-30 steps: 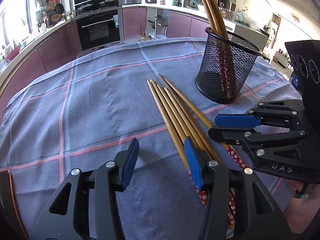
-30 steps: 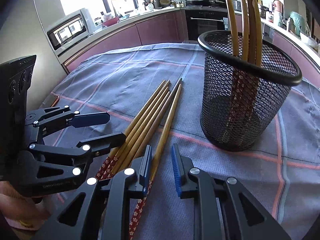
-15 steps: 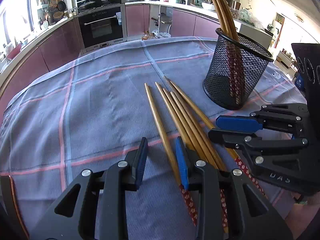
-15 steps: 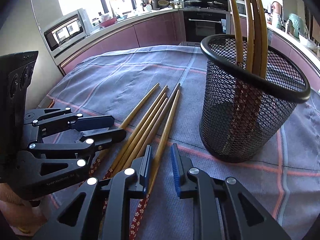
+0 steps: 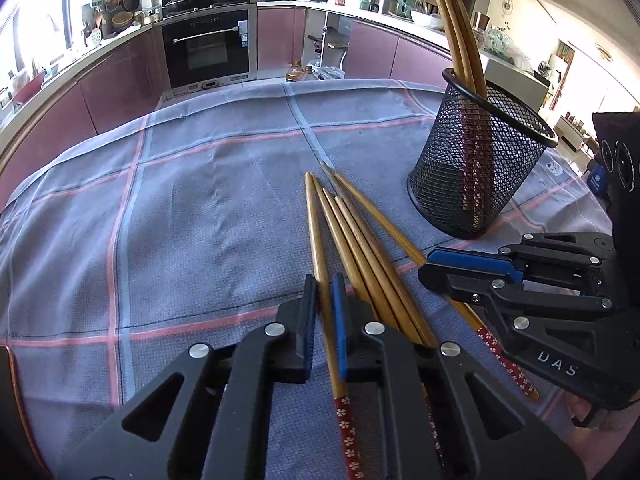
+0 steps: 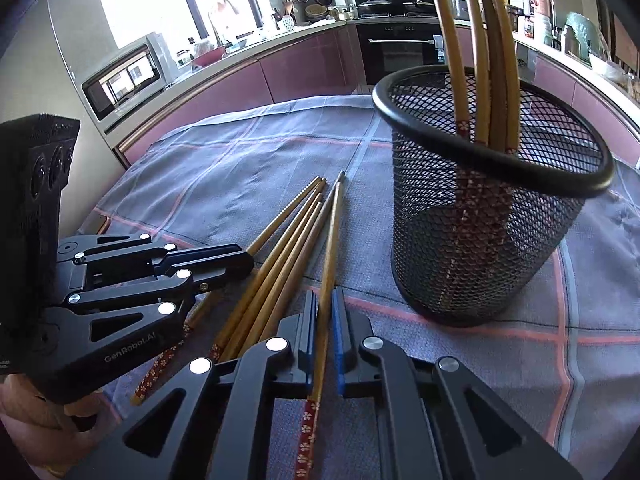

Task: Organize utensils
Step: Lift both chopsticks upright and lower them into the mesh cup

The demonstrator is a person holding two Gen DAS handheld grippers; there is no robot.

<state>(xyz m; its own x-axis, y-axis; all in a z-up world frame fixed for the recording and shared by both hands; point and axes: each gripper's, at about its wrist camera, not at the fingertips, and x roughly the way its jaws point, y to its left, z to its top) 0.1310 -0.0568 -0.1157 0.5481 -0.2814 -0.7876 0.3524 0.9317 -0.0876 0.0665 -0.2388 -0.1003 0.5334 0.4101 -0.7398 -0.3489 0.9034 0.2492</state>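
Nearest you: left gripper [image 5: 323, 312] clamped on leftmost chopstick [image 5: 316, 236]; right gripper [image 6: 323, 320] clamped on rightmost chopstick [image 6: 331, 240]. Between — loose chopsticks [image 5: 360, 248] on checked cloth [image 5: 180, 208], unsorted. Far right: mesh holder [image 5: 476, 176] holds few — roughly halfway.

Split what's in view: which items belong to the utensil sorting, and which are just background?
Job:
left gripper, shut on a chopstick
right gripper, shut on another chopstick
loose chopsticks on the cloth
mesh holder

Background:
checked tablecloth
oven
microwave
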